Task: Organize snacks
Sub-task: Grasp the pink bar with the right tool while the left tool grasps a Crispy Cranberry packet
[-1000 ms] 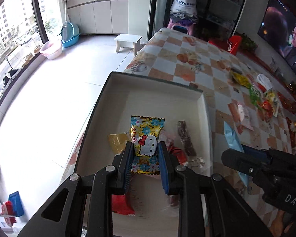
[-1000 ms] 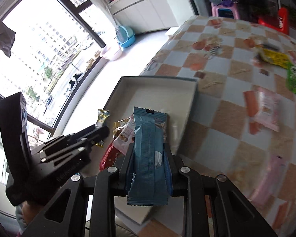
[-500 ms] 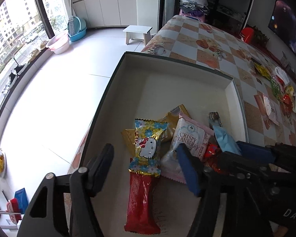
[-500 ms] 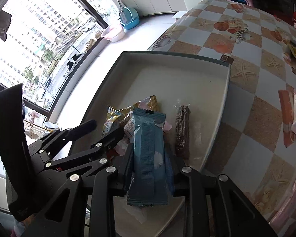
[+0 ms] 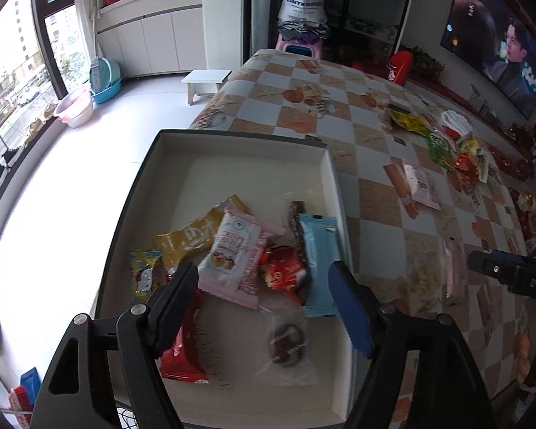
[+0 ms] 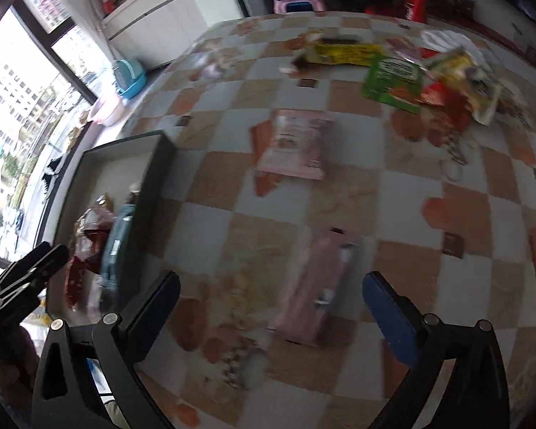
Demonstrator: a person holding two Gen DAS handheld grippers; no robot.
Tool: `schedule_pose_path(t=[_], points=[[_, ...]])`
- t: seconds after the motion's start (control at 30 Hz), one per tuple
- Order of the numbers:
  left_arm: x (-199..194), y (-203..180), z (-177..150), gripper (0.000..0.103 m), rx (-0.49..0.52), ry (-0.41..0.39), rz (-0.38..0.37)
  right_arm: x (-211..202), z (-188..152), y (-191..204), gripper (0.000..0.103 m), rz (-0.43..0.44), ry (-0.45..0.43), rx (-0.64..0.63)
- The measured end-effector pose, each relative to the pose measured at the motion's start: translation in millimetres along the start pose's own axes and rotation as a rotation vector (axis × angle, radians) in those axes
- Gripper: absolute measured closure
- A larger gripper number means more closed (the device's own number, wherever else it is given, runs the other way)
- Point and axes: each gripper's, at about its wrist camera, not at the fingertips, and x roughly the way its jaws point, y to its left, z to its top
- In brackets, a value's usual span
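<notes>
A shallow white box (image 5: 232,150) sits at the table's left edge and holds several snack packets: a Hello Kitty candy (image 5: 144,275), a gold packet (image 5: 193,236), a pink cranberry packet (image 5: 236,257), a light blue bar (image 5: 318,261) and a red packet (image 5: 182,354). My left gripper (image 5: 264,300) is open and empty above the box's near half. My right gripper (image 6: 271,307) is open and empty over the table, with a pink bar (image 6: 314,286) lying between its fingers. The box (image 6: 153,178) shows at the left of the right wrist view.
Loose snacks lie on the checkered tablecloth (image 6: 225,178): a pink packet (image 6: 296,143), a green packet (image 6: 393,82), a yellow packet (image 6: 343,53) and a red and yellow heap (image 5: 464,157). Beyond the box's left side is the floor. The right wrist view is motion-blurred.
Both grippers opened. The left dropped the Hello Kitty candy into the box, the right dropped the blue bar there. The right gripper then swung right over the pink bar on the table.
</notes>
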Motion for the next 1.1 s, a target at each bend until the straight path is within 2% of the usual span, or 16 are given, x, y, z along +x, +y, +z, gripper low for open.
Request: schedule_pose_path(t=[0.1, 0.2, 0.3, 0.43, 0.5, 0.57, 0.67, 0.7, 0.77, 0.83, 0.9, 1.1], points=[[-7.0, -20.8, -1.6, 0.024, 0.044, -0.003, -0.020, -1.3, -6.6, -46.5, 0.000, -0.066, 0.015, 0.098], [-10.9, -37.5, -3.3, 0.024, 0.077, 0.002, -0.038, 7.4, -11.9, -57.1, 0.000, -0.090, 0.046, 0.106], [-11.1, -52.8, -3.7, 0.024, 0.106, 0.014, -0.044, 22.9, -13.1, -44.1, 0.000, -0.073, 0.061, 0.071], [-7.4, -68.9, 0.5, 0.024, 0.130, 0.028, -0.035, 35.1, -6.8, -22.1, 0.000, -0.058, 0.032, 0.052], [-4.3, -75.6, 5.3, 0.024, 0.124, 0.040, -0.037, 41.6, -4.9, -7.0, 0.000, -0.101, 0.024, -0.018], [-0.3, -82.1, 10.5, 0.024, 0.118, 0.051, -0.045, 48.7, -13.1, 11.3, 0.000, -0.206, 0.030, -0.128], [9.3, -94.5, 19.2, 0.024, 0.119, 0.070, -0.052, 44.6, -22.5, 5.6, 0.000, -0.194, -0.010, -0.177], [14.1, -99.8, 23.1, 0.024, 0.120, 0.077, -0.054, 41.6, -25.2, 2.6, 0.003, -0.187, -0.017, -0.191], [25.9, -113.7, 32.1, 0.024, 0.125, 0.091, -0.052, 36.2, -29.6, 2.7, 0.022, -0.171, -0.036, -0.239], [36.8, -126.9, 39.5, 0.024, 0.129, 0.098, -0.056, 30.6, -31.2, 3.4, 0.068, -0.166, -0.030, -0.268], [51.7, -142.2, 48.8, 0.024, 0.128, 0.116, -0.068, 31.2, -31.1, 4.3, 0.068, -0.152, -0.018, -0.280], [98.4, -183.6, 74.1, 0.024, 0.127, 0.169, -0.086, 16.1, -44.6, -26.0, 0.068, -0.102, -0.026, -0.257]])
